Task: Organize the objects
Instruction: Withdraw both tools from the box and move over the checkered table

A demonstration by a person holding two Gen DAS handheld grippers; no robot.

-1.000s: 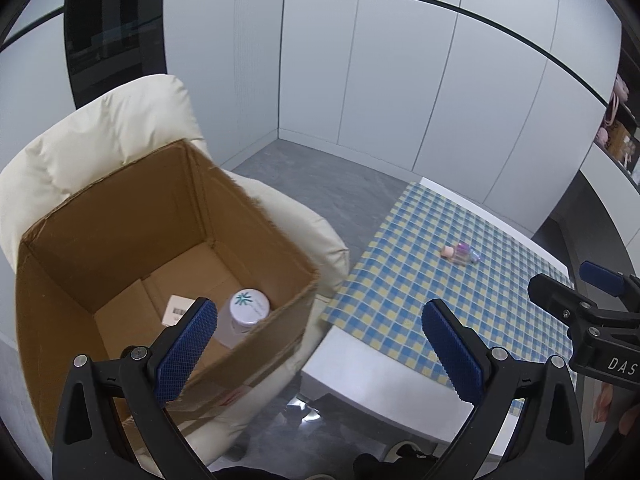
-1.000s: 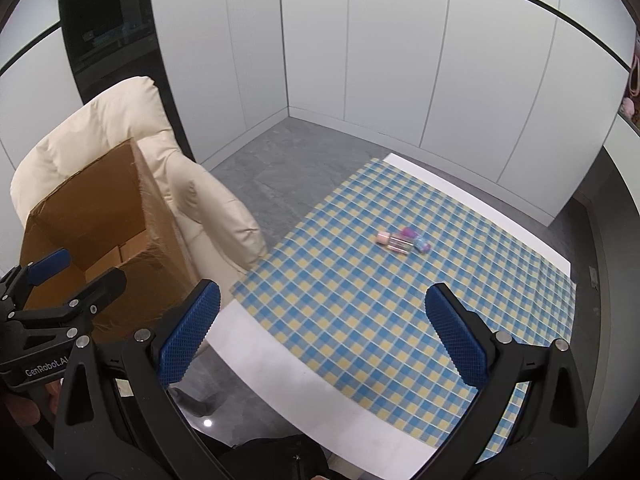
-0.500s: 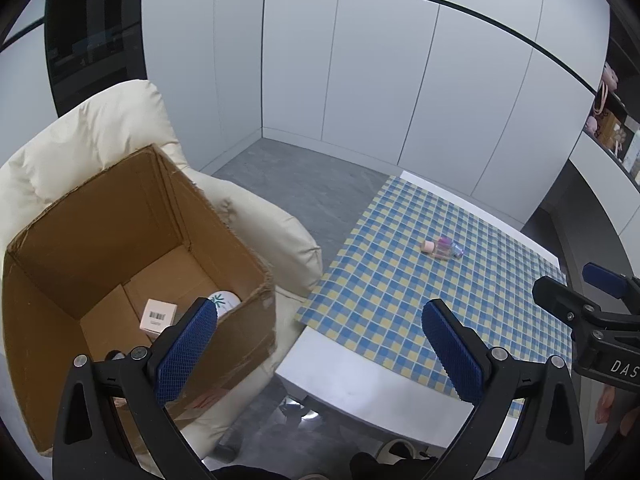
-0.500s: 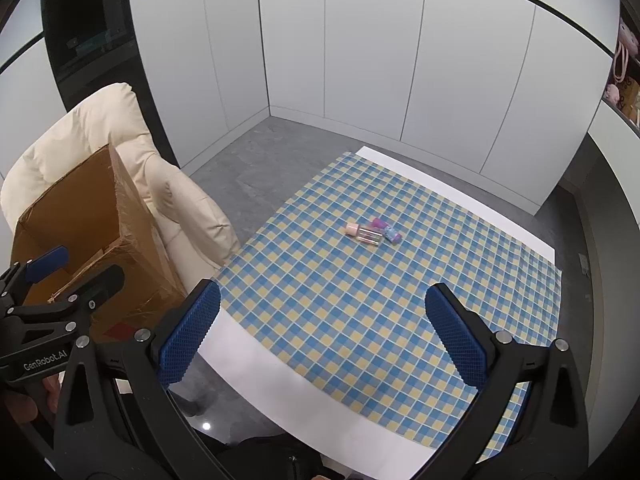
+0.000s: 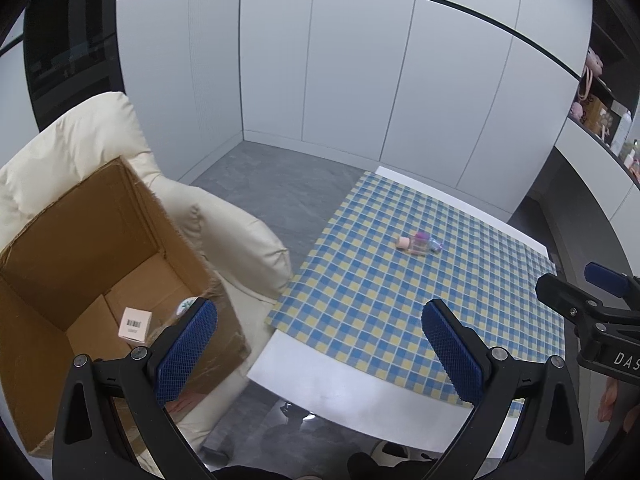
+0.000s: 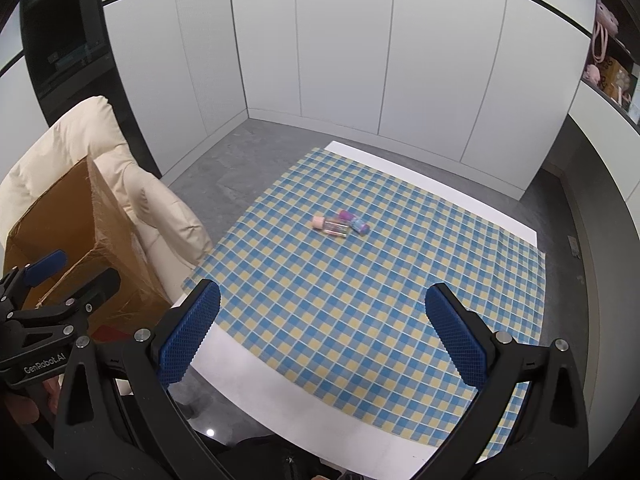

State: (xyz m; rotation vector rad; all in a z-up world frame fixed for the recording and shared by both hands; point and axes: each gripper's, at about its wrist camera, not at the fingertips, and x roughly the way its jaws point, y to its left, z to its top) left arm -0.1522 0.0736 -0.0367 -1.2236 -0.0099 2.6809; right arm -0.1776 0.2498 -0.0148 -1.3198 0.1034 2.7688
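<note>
On my left sits the big cream armchair [image 5: 224, 240], and the brown cardboard box [image 5: 80, 240] rests on its seat. Since a second ago my left view has swung to the right, so the box has slid toward the edge of the picture and more of the table [image 5: 360, 396] shows. I see the table's blue and yellow checked cloth [image 6: 360, 300] spread over most of its white top. My left gripper [image 5: 320, 344] hangs in the air between the box and the table, its blue pads spread wide with nothing between them. My right gripper [image 6: 322, 332] hangs over the near side of the cloth, spread wide and empty too. Down in the box lies a small pink carton [image 5: 136, 323] with a barcode, and beside it a white round lid [image 5: 186, 306], now half hidden behind my finger. Out on the middle of the cloth lie two little bottles [image 6: 340, 224], touching each other, well apart from both grippers.
</note>
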